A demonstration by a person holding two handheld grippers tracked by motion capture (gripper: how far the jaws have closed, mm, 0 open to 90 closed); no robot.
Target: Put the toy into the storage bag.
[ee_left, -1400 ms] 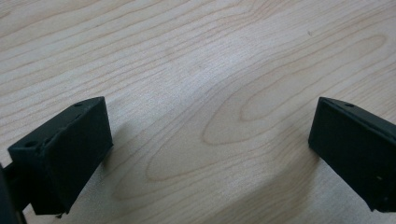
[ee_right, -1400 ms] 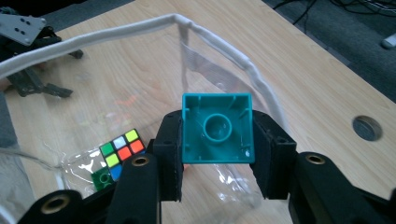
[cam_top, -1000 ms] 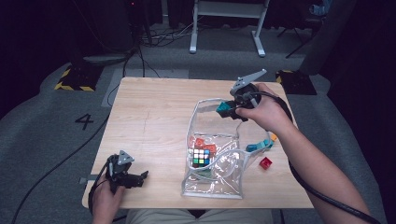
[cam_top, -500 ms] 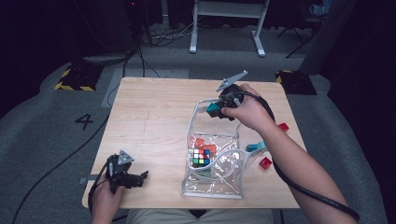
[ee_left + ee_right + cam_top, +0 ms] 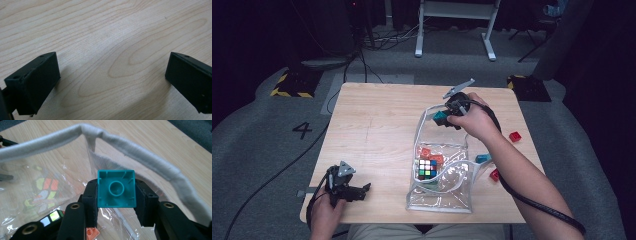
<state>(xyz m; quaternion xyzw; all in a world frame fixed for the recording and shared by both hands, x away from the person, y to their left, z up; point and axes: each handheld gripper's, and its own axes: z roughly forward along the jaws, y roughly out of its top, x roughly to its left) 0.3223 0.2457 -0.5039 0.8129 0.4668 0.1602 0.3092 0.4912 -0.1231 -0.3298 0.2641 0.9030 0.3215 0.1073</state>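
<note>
a lab: taped floor marks (image 5: 290, 85), trailing cables (image 5: 377, 37), dark curtains.

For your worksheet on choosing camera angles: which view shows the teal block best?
The right gripper view: the teal block sits close up between the right tongs, its hollow underside facing the camera. The high view shows it small, at the clear bag's far end. The left gripper view looks at the bare table.

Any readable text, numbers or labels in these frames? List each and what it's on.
"4": dark numeral on the grey floor left of the table.
No lettering is readable on the teal brick, the clear bag, the puzzle cube or either tongs.
</note>
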